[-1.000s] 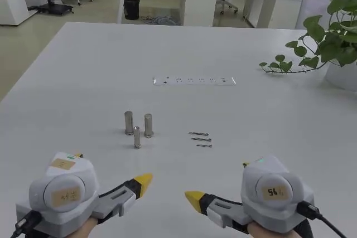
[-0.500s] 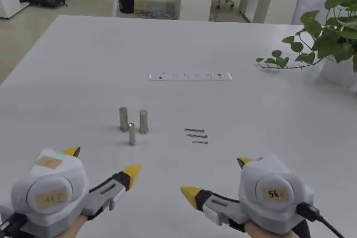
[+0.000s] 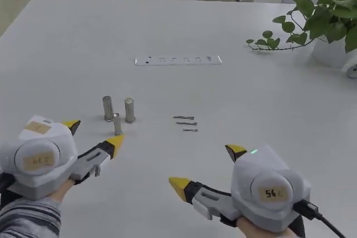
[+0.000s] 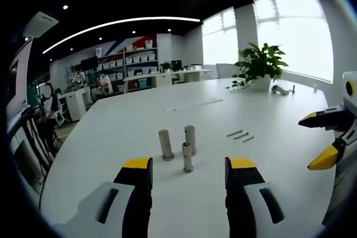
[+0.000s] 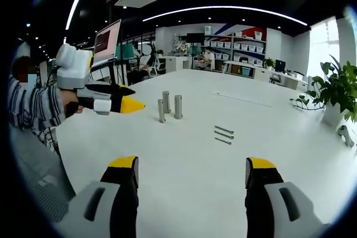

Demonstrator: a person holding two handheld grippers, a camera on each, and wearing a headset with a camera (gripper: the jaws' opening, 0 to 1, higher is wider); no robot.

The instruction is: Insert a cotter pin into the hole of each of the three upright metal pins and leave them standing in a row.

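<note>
Three upright metal pins stand in a tight cluster on the white table: two behind (image 3: 107, 107) (image 3: 129, 110) and a shorter one in front (image 3: 117, 124). They also rise just past my left gripper's jaws (image 4: 187, 157). Three cotter pins (image 3: 187, 124) lie flat in a short stack to their right, seen too in the right gripper view (image 5: 224, 134). My left gripper (image 3: 93, 132) is open, its tips just short of the front pin. My right gripper (image 3: 207, 168) is open and holds nothing, nearer the table's front edge, well short of the cotter pins.
A white power strip (image 3: 178, 59) lies flat behind the pins. A potted plant (image 3: 323, 15) with trailing stems stands at the far right. Bare table surrounds the parts.
My left gripper has moved forward and up to the pin cluster. The right gripper has hardly shifted. The head camera has tilted down.
</note>
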